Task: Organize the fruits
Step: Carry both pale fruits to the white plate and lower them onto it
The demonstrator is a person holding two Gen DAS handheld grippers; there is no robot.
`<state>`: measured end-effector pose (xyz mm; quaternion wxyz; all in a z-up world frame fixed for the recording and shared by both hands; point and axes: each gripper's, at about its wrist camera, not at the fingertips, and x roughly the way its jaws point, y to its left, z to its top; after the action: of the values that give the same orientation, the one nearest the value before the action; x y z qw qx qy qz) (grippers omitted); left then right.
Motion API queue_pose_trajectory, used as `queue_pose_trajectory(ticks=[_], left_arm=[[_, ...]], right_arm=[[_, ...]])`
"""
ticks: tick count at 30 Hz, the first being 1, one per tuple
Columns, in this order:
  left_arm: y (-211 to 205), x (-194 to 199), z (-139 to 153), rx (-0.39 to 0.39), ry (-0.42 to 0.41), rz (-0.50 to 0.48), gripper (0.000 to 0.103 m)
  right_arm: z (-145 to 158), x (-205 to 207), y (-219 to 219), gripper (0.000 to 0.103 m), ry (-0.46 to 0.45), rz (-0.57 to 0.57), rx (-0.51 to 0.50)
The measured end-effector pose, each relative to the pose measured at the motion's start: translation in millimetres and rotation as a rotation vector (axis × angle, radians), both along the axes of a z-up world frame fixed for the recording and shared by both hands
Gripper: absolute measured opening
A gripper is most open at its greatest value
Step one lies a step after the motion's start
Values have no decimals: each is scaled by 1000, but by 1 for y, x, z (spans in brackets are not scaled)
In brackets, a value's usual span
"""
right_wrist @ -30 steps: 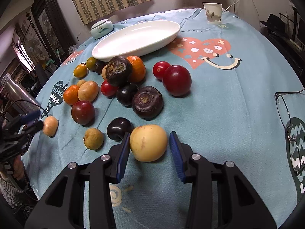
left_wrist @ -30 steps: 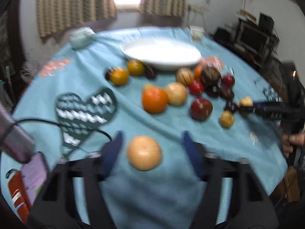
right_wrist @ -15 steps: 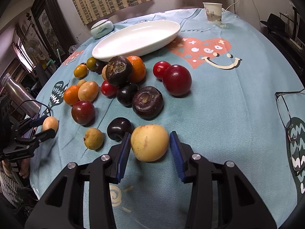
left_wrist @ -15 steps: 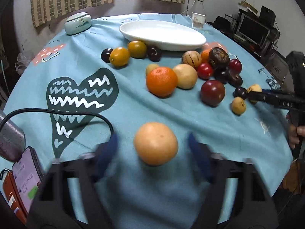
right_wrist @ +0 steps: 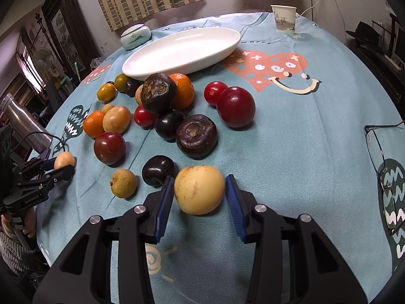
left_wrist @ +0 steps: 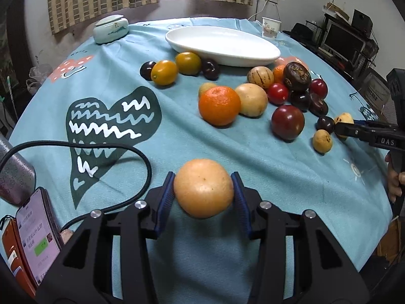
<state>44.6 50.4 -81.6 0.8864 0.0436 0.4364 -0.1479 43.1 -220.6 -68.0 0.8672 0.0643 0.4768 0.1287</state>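
In the left wrist view a pale orange fruit (left_wrist: 203, 188) sits between the blue pads of my left gripper (left_wrist: 202, 177). The jaws are closing and both pads touch its sides. In the right wrist view my right gripper (right_wrist: 200, 178) is shut on a yellow fruit (right_wrist: 200, 190) just above the teal cloth, with a dark plum (right_wrist: 158, 169) next to its left finger. Several more fruits lie in a cluster, among them an orange (left_wrist: 219, 105) and a red plum (right_wrist: 236, 106). A white oval dish (right_wrist: 227, 38) stands behind them with nothing in it.
A phone (left_wrist: 35, 233) with a black cable (left_wrist: 141, 159) and a metal bottle (left_wrist: 14, 177) lie at the near left. Glasses (right_wrist: 379, 152) rest at the right. A paper cup (right_wrist: 284, 19) and a lidded ceramic jar (right_wrist: 135, 36) stand at the back.
The left jaws, earlier wide apart on either side of the pale orange fruit, have closed in onto it. The right gripper and its yellow fruit have not moved.
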Motion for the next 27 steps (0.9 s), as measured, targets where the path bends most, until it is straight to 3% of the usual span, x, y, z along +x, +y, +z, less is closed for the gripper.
queue_pose_trajectory(ticks=[8, 13, 15, 17, 19, 22, 27], left_arm=[[-3, 9, 15, -12, -21, 15, 45], [-21, 54, 75, -39, -144, 37, 45], [-33, 83, 98, -25, -207, 60, 45], [-45, 110, 108, -16, -231, 72, 45], [-55, 144, 105, -45, -199, 66, 45], [-66, 184, 79, -27, -136, 102, 45], [-75, 214, 39, -18, -58, 93, 45]], right_arm=[[17, 4, -2, 38, -40, 9, 9], [76, 34, 6, 38, -199, 36, -48], [105, 63, 11, 38, -279, 32, -64], [113, 91, 16, 38, -302, 31, -47], [105, 129, 21, 38, -278, 28, -20], [70, 176, 23, 38, -185, 15, 30], [26, 209, 25, 38, -74, 18, 18]])
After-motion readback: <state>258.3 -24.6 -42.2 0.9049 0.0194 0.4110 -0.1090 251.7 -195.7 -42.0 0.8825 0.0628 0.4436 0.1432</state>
